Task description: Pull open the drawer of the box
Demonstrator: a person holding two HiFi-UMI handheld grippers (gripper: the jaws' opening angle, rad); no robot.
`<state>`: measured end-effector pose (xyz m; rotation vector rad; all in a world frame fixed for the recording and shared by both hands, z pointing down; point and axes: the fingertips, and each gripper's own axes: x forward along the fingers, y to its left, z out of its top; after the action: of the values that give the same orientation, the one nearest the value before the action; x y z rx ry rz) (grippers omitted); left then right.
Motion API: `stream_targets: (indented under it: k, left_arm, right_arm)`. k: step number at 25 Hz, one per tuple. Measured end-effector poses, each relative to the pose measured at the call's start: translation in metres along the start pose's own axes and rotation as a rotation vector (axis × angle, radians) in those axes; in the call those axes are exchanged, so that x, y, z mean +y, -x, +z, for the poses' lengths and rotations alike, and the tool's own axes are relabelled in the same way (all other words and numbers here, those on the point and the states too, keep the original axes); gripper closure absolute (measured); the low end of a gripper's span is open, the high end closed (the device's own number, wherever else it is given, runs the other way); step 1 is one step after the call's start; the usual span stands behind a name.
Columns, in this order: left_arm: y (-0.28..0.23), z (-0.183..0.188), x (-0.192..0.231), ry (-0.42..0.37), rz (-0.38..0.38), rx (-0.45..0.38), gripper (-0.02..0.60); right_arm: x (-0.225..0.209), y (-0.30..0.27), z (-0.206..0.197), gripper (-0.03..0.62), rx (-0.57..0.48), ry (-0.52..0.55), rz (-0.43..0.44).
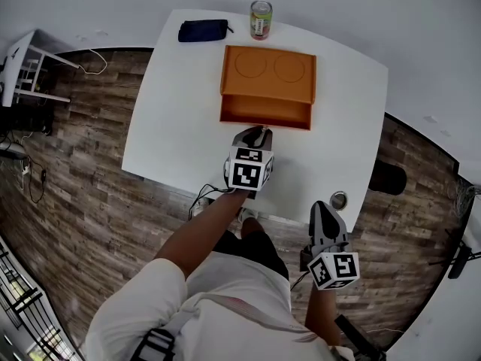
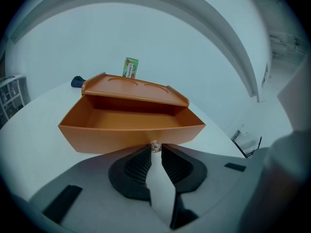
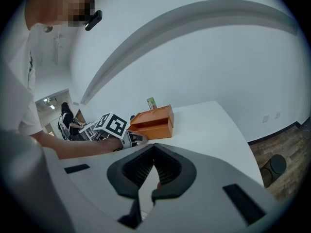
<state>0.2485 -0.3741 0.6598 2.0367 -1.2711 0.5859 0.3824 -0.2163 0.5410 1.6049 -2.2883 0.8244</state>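
Observation:
An orange box (image 1: 268,74) stands on the white table (image 1: 180,126), its drawer (image 1: 264,111) slid partway out toward me. In the left gripper view the drawer (image 2: 121,132) shows an empty inside, and a small round knob (image 2: 155,146) on its front sits between the jaw tips. My left gripper (image 1: 261,130) is shut on that knob. My right gripper (image 1: 323,206) hangs by the table's front right edge, well clear of the box, and in its own view its jaws (image 3: 154,147) meet with nothing between them.
A green can (image 1: 261,19) and a dark pouch (image 1: 203,30) lie behind the box at the table's far edge. A small round object (image 1: 339,199) sits at the table's front right corner. On the wooden floor are a black round object (image 1: 387,177) and a white shelf (image 1: 26,70).

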Motion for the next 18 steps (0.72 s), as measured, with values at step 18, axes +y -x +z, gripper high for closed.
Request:
stream_targets:
  k: [18]
  left_arm:
    - [0.028, -0.041, -0.016, 0.019, -0.004, 0.034, 0.505]
  right_arm:
    - [0.006, 0.005, 0.0, 0.592, -0.011, 0.012, 0.023]
